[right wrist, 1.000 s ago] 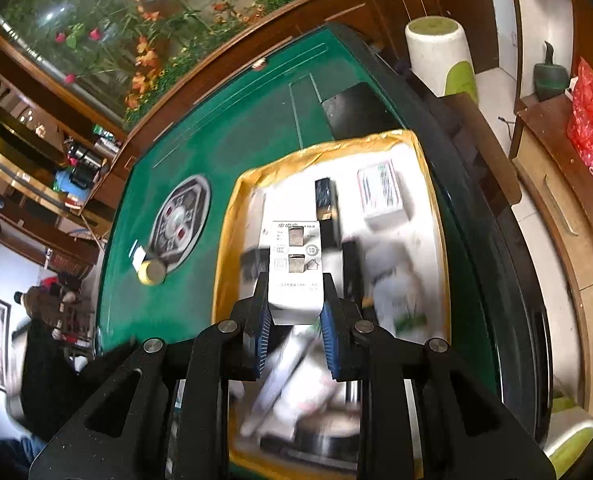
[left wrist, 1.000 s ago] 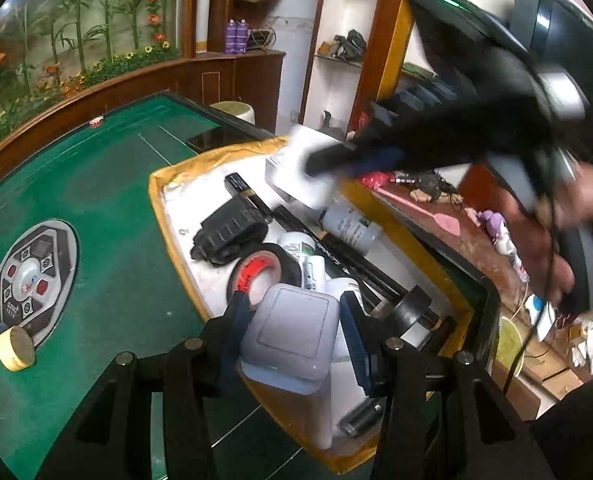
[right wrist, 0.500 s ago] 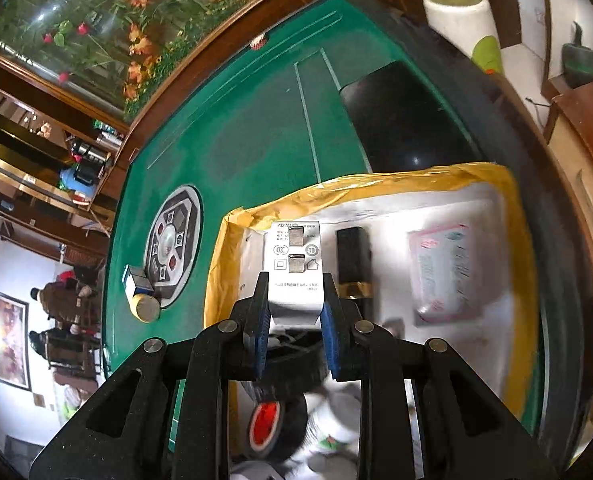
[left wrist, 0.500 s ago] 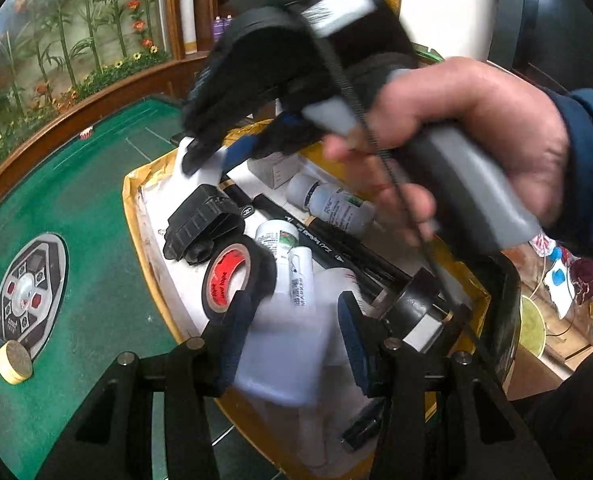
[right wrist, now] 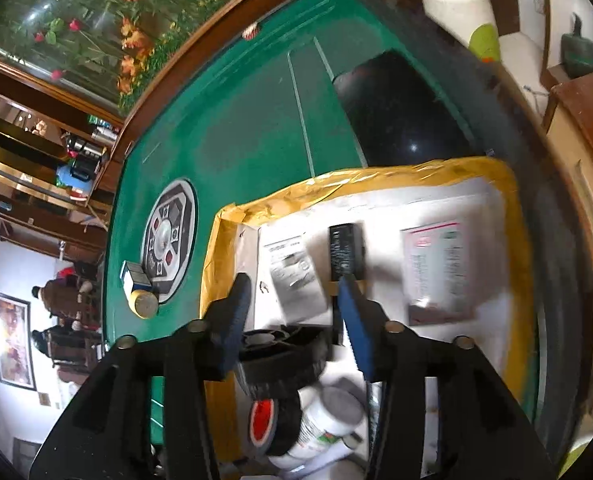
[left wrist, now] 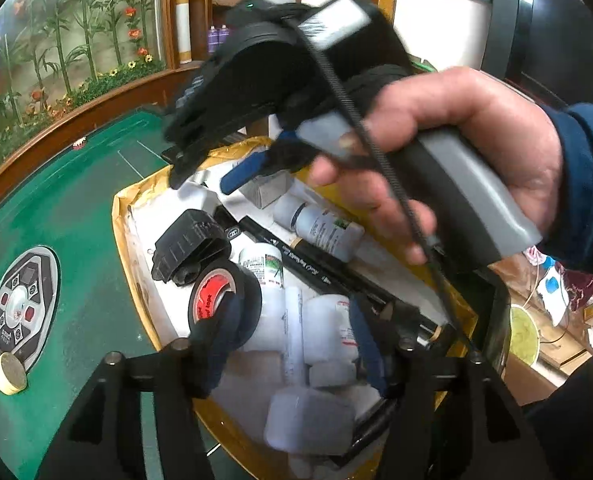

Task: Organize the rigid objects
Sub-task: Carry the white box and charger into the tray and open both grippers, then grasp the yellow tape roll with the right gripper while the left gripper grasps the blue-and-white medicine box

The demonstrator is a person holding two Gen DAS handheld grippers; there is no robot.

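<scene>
Box (right wrist: 294, 276) lies tilted in the tray (right wrist: 376, 178), at its far-left corner, just beyond the spread, empty right gripper (right wrist: 296, 320). Left gripper (left wrist: 292, 344), also wide, hovers over white bottles (left wrist: 324, 328); withdrawing carelessly could knock the box or tape (left wrist: 220, 300).

You have one yellow-edged tray (left wrist: 125, 216) on the green table (left wrist: 68, 216). In it you can count one black tape roll (left wrist: 224, 300) with a red core, one black ribbed part (left wrist: 190, 246), two labelled white bottles (left wrist: 322, 228) (left wrist: 262, 262), and two small white boxes (right wrist: 294, 270) (right wrist: 436, 270). The blurred white pieces nearest you can't be counted. On the table you have one beige tape roll (left wrist: 10, 372).
</scene>
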